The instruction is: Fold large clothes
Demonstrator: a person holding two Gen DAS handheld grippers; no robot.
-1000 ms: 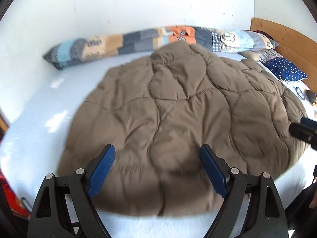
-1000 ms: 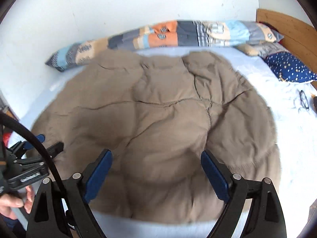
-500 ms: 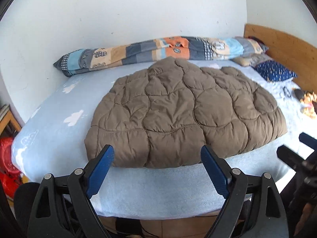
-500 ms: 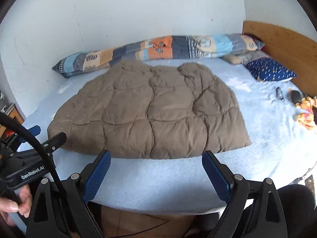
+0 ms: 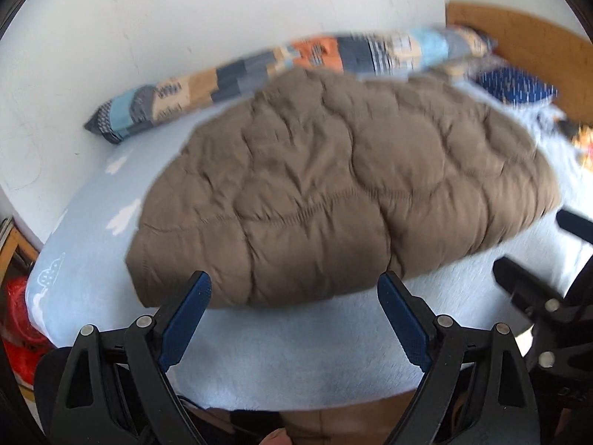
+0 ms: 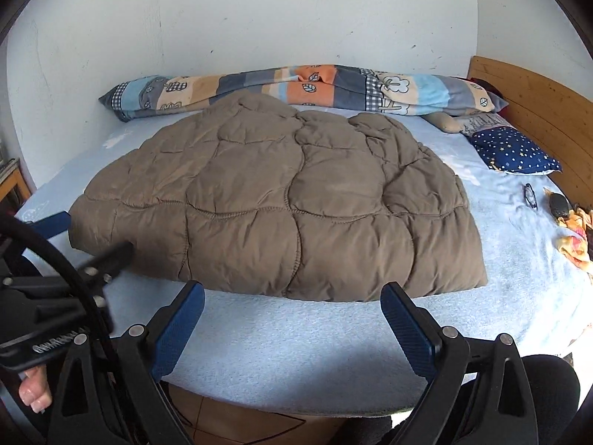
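Note:
A brown quilted jacket (image 5: 333, 193) lies folded flat on the light blue bed (image 5: 296, 352); it also shows in the right wrist view (image 6: 281, 204). My left gripper (image 5: 294, 311) is open and empty, just short of the jacket's near edge. My right gripper (image 6: 292, 319) is open and empty, also in front of the near edge over bare sheet (image 6: 296, 341). The left gripper shows at the left of the right wrist view (image 6: 74, 248); the right one shows at the right of the left wrist view (image 5: 537, 259).
A long patchwork pillow (image 6: 296, 89) lies along the white wall. A dark blue starred pillow (image 6: 515, 150), glasses (image 6: 530, 194) and a colourful cloth (image 6: 574, 237) lie at the right by the wooden headboard (image 6: 537, 111). Something red (image 5: 18, 319) sits beside the bed.
Both grippers pulled back from over the jacket to the near bed edge. In the last half second the left one has moved closer to the jacket again; its view is blurred.

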